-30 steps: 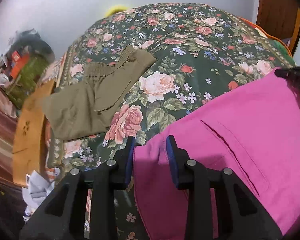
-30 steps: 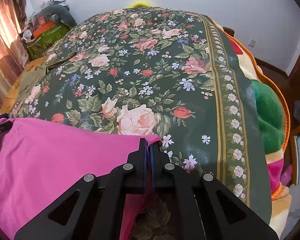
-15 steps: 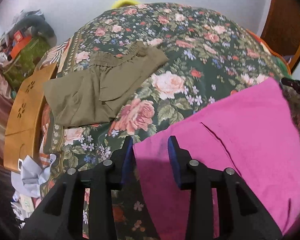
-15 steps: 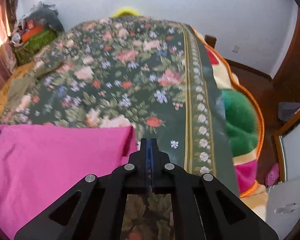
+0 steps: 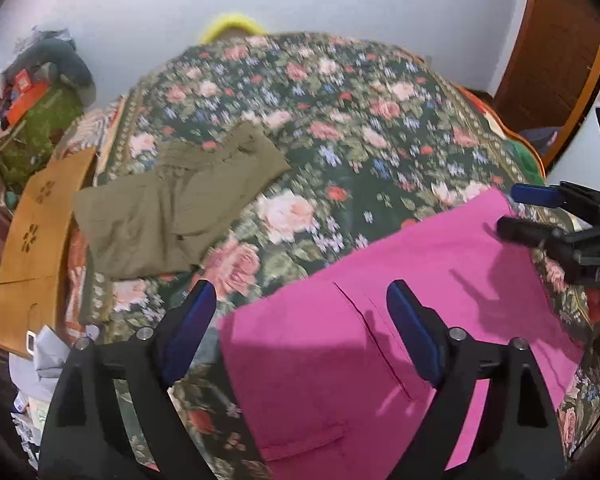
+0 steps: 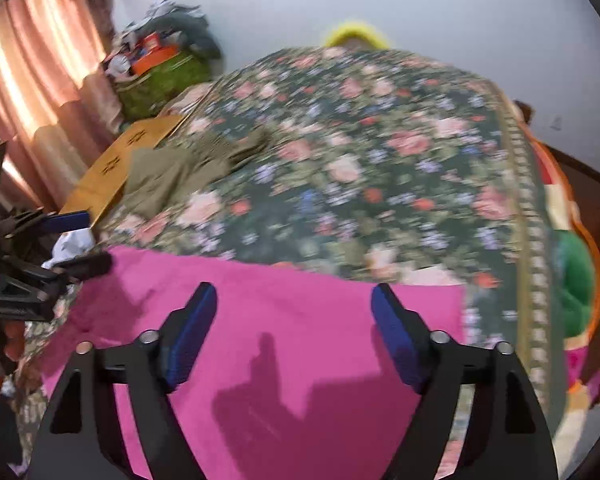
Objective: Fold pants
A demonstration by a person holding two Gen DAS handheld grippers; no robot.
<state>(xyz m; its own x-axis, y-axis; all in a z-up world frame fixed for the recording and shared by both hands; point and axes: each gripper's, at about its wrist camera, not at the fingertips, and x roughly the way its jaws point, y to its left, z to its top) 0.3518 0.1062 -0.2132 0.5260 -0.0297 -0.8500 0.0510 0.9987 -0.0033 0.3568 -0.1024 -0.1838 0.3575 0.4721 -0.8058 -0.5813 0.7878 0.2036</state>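
Note:
The pink pants (image 5: 400, 320) lie flat on the near part of the floral bedspread (image 5: 340, 132); they also show in the right wrist view (image 6: 292, 344). My left gripper (image 5: 300, 320) is open and empty, hovering above the pants' left part. My right gripper (image 6: 294, 320) is open and empty above their right part. Each gripper shows at the edge of the other's view: the right gripper (image 5: 512, 208) and the left gripper (image 6: 88, 240). A folded olive pair of pants (image 5: 172, 204) lies at the far left of the bed.
A wooden board (image 5: 36, 240) stands along the bed's left side, with cluttered bags (image 5: 32, 112) beyond it. Pink curtains (image 6: 32, 92) hang at left. A wooden door (image 5: 552, 40) is at the far right. A green and orange blanket edge (image 6: 576, 268) hangs off the right side.
Both grippers have opened and let go of the pink pants, which now lie flat. Both have lifted and pulled back from the cloth.

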